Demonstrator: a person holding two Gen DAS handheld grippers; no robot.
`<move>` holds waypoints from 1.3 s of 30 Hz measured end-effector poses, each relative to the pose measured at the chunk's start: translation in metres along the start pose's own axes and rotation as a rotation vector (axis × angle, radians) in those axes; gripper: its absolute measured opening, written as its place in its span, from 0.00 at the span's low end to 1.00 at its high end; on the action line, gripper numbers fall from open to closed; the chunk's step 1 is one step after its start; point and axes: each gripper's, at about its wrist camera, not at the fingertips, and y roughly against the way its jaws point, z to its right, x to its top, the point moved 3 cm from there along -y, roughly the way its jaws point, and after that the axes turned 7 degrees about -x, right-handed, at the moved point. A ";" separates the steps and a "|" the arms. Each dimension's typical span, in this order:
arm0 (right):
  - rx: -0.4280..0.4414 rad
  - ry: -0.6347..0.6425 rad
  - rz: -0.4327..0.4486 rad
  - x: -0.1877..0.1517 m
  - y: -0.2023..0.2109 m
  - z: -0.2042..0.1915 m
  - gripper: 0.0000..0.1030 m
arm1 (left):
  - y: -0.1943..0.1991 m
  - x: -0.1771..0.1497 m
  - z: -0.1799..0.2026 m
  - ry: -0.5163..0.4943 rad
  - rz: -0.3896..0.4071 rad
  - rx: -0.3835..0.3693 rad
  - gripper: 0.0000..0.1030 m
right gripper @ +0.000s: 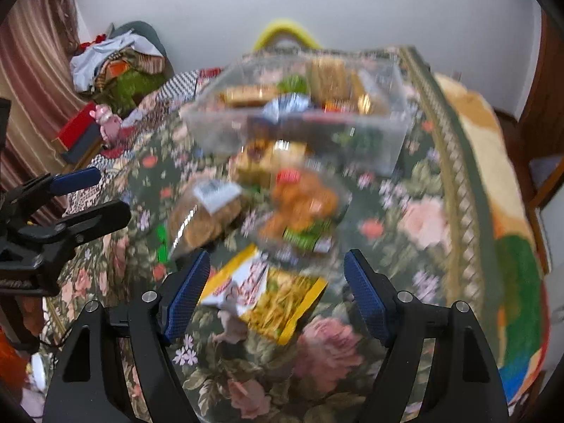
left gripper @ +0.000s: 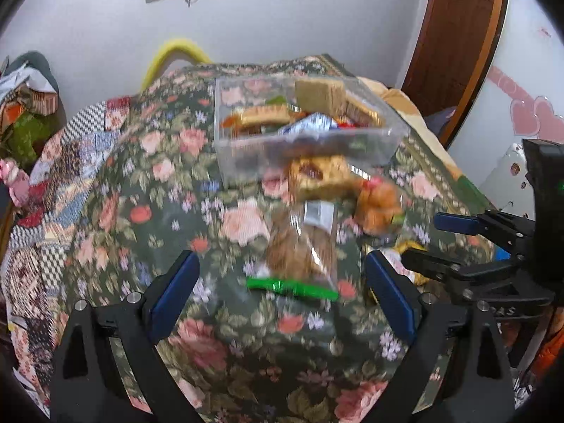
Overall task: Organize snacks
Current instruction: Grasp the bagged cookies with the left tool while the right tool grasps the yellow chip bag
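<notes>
A clear plastic box (left gripper: pixel 303 148) (right gripper: pixel 299 134) stands on the floral cloth and holds several snack packs. In front of it lie a clear bag of brown cookies with a green strip (left gripper: pixel 299 250) (right gripper: pixel 208 211), an orange snack pack (left gripper: pixel 379 204) (right gripper: pixel 303 208) and a golden pack (left gripper: pixel 320 176). A yellow chips packet (right gripper: pixel 268 292) lies between the right gripper's fingers. My left gripper (left gripper: pixel 282 282) is open above the cookie bag. My right gripper (right gripper: pixel 276 282) is open over the yellow packet; it also shows in the left wrist view (left gripper: pixel 433 243).
The floral tablecloth (left gripper: pixel 169 183) (right gripper: pixel 423 218) covers the table, whose right edge drops off near a wooden door (left gripper: pixel 454 46). A pile of clothes (right gripper: pixel 116 67) lies at the far left. A yellow chair back (left gripper: pixel 176 53) stands behind the table.
</notes>
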 end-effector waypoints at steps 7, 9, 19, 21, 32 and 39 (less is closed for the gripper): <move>0.008 -0.020 -0.101 -0.012 -0.032 -0.013 0.74 | -0.015 -0.020 -0.008 0.021 -0.046 -0.003 0.93; -0.007 -0.003 -0.091 -0.015 -0.034 -0.015 0.75 | -0.020 -0.021 -0.009 0.031 -0.055 -0.007 0.93; 0.034 0.011 -0.066 -0.025 -0.022 0.005 0.51 | -0.051 -0.012 -0.007 0.058 -0.078 -0.042 0.93; 0.038 0.017 -0.057 -0.025 -0.018 0.008 0.44 | -0.059 -0.009 -0.007 0.059 -0.081 -0.041 0.93; -0.010 0.023 -0.028 -0.030 -0.007 0.025 0.18 | -0.105 0.002 -0.014 0.106 -0.122 -0.057 0.87; -0.035 -0.029 -0.051 -0.032 -0.004 0.035 0.45 | -0.096 0.000 -0.008 0.060 -0.091 -0.051 0.62</move>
